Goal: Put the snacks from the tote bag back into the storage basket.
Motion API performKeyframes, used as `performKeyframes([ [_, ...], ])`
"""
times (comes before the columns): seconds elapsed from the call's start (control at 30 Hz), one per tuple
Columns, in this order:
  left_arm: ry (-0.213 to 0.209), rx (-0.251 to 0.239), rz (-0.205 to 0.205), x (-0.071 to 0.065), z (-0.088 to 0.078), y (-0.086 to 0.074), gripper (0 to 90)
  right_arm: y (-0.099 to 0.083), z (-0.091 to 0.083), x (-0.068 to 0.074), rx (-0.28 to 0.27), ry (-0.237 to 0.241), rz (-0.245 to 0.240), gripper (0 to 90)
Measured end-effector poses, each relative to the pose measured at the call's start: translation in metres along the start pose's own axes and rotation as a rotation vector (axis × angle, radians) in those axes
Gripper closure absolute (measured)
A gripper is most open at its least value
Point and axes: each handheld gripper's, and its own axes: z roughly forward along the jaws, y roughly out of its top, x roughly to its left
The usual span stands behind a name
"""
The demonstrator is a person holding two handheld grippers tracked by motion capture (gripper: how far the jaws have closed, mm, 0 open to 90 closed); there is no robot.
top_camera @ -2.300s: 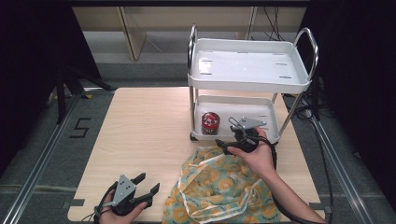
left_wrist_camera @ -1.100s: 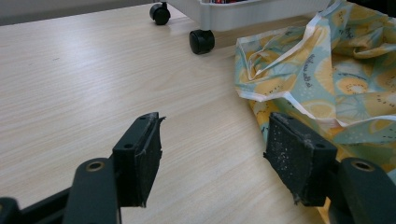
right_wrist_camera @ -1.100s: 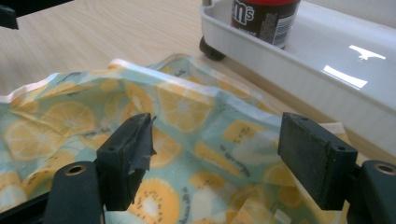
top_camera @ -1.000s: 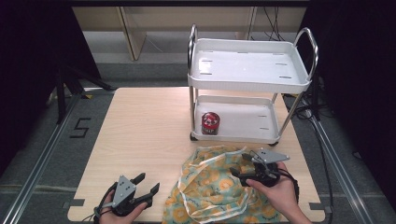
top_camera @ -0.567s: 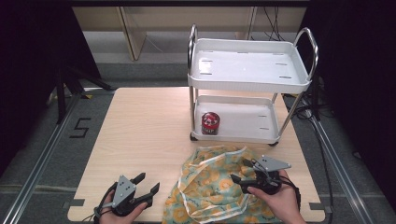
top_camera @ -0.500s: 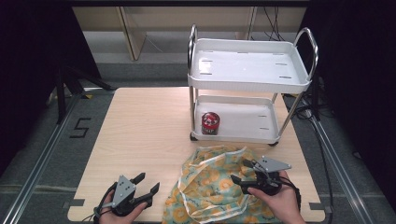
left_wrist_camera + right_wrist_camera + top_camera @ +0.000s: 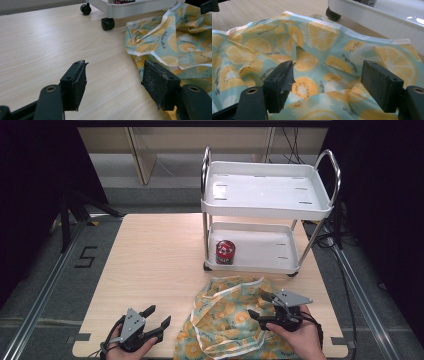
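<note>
Cloth, one piece, printed with orange slices on pale green, white binding along its edges. We find it lying crumpled at the near edge of the desk, right of centre, just in front of the white two-shelf cart whose near wheels stand close to its far edge.

Handling: we judge it light, thin and wholly limp, with no stiffness to carry its own shape; it will drape and trail from any single hold. Not fragile, and unlikely to slip between rough pads. We would take it by the white edging or at a corner, where the fabric is doubled and easy to trace, or else by a raised fold.

Lie: bunched as it is, it has no clear heading. The heap runs slightly longer from near-left to far-right, with a bound edge along its far side.

Right gripper: jaws spread, hovering low over the right part of the cloth, holding nothing; a fold rises between them in the right gripper view.

Left gripper: jaws spread, empty, low at the near edge of the desk just left of the cloth.

Also present: a red tin on the cart's lower shelf.
</note>
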Motion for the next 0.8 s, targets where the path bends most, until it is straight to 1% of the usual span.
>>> performKeyframes([
  [0.13, -0.001, 0.0, 0.0, -0.0001, 0.0002, -0.0001, 35.1, -0.0006, 0.0, -0.0012, -0.01, -0.004, -0.022, 27.1],
  [0.17, -0.004, -0.001, 0.003, 0.0002, 0.0005, -0.0001, 35.2, -0.0007, -0.001, -0.0003, 0.002, -0.008, -0.015, 27.1],
  [0.2, -0.007, 0.0, 0.012, 0.0009, 0.0008, 0.0, 35.2, -0.0015, -0.0003, -0.0007, 0.008, 0.001, -0.006, 27.1],
  [0.23, 0.005, 0.018, 0.005, -0.0001, -0.0006, 0.0, 35.1, -0.0025, 0.0001, -0.0012, 0.011, 0.001, 0.003, 27.0],
  [0.27, 0.006, 0.02, -0.001, -0.0007, -0.0006, -0.0001, 35.2, -0.0033, -0.0002, -0.002, 0.018, -0.01, 0.0, 26.9],
  [0.3, 0.003, 0.02, 0.005, -0.0006, -0.0006, -0.0002, 35.1, -0.0045, 0.0007, -0.0023, 0.01, -0.02, -0.002, 26.9],
  [0.33, 0.003, 0.022, 0.004, -0.0008, -0.0007, -0.0003, 35.1, -0.0053, 0.0009, -0.0031, 0.014, -0.019, -0.006, 26.9],
  [0.37, 0.0, 0.022, 0.01, -0.0005, -0.0004, -0.0002, 35.1, -0.0064, 0.0021, -0.0032, 0.016, -0.007, 0.003, 26.8],
  [0.4, 0.0, 0.024, 0.007, -0.0006, -0.0001, -0.0004, 35.1, -0.0073, 0.001, -0.0004, 0.04, -0.007, 0.038, 26.8],
  [0.43, -0.005, 0.023, 0.013, 0.0001, 0.0005, -0.0005, 35.1, -0.0081, 0.0035, -0.0038, 0.023, 0.001, 0.004, 26.7],
  [0.47, -0.008, 0.023, 0.012, 0.0002, 0.0011, -0.0007, 35.1, -0.0087, 0.0032, -0.0046, 0.02, -0.018, -0.005, 26.7],
  [0.5, -0.015, 0.017, 0.021, 0.0008, 0.0021, -0.0007, 35.1, -0.0091, 0.0032, -0.0049, 0.02, -0.019, -0.005, 26.6],
  [0.53, -0.007, 0.037, 0.018, 0.0002, 0.0011, -0.0007, 35.0, -0.0093, 0.0032, -0.005, 0.018, -0.02, -0.007, 26.6],
  [0.57, -0.015, 0.029, -0.003, -0.0009, 0.0022, -0.0016, 35.0, -0.0094, 0.0027, -0.0048, 0.018, -0.022, -0.001, 26.6],
  [0.6, -0.022, 0.03, 0.023, 0.0005, 0.0029, -0.0011, 35.0, -0.0095, 0.0024, -0.0037, 0.016, -0.015, 0.01, 26.5],
  [0.63, -0.026, 0.025, 0.019, 0.0, 0.0038, -0.0012, 35.0, -0.0095, 0.0021, -0.0032, 0.015, -0.015, 0.013, 26.5],
  [0.67, -0.016, 0.043, 0.029, 0.0001, 0.003, -0.0009, 35.0, -0.0093, 0.003, -0.0037, 0.006, 0.002, 0.009, 26.3],
  [0.7, -0.029, 0.027, 0.017, -0.0006, 0.0051, -0.0016, 35.0, -0.0088, 0.0019, -0.004, -0.005, -0.022, -0.011, 26.2],
  [0.8, -0.04, 0.024, 0.027, -0.0003, 0.0062, -0.0014, 35.0, -0.0075, 0.0007, -0.0034, -0.011, -0.01, 0.0, 26.0],
])
